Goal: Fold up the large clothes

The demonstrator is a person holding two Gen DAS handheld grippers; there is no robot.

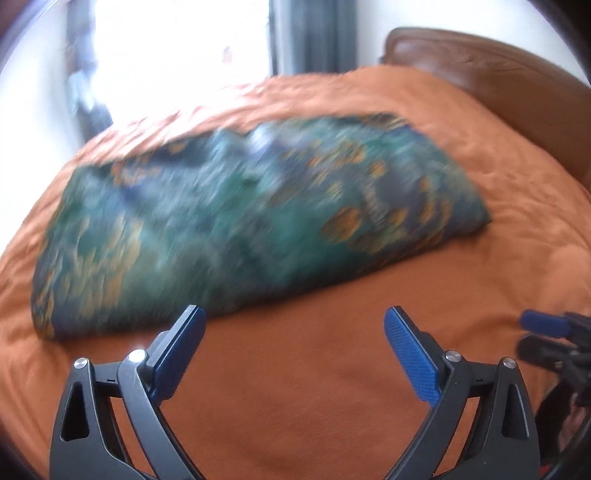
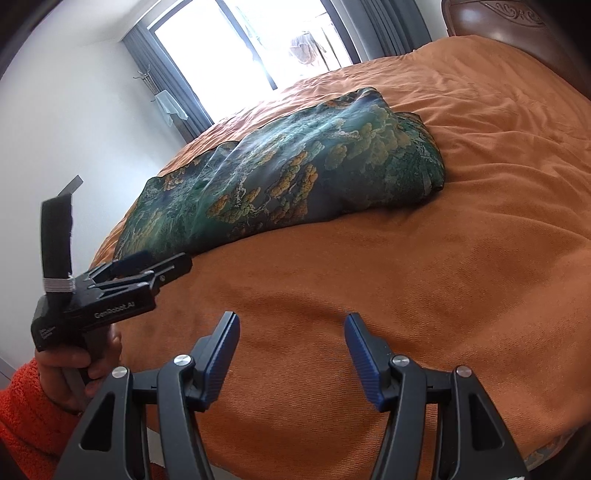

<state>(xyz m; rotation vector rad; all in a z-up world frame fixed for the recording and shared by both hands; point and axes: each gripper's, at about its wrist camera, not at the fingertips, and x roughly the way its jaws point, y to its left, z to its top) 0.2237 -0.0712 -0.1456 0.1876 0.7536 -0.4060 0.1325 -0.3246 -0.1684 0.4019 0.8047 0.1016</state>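
Note:
A large green garment with orange and gold print lies folded into a long band across the orange bedspread. It shows sharply in the right wrist view. My left gripper is open and empty, a short way in front of the garment's near edge. My right gripper is open and empty over bare bedspread, further back from the garment. The left gripper also shows from the side in the right wrist view, close to the garment's left end. The right gripper's tips show at the right edge of the left view.
A brown headboard stands at the right end of the bed, also in the right wrist view. A bright window with grey curtains is behind the bed. A white wall lies to the left.

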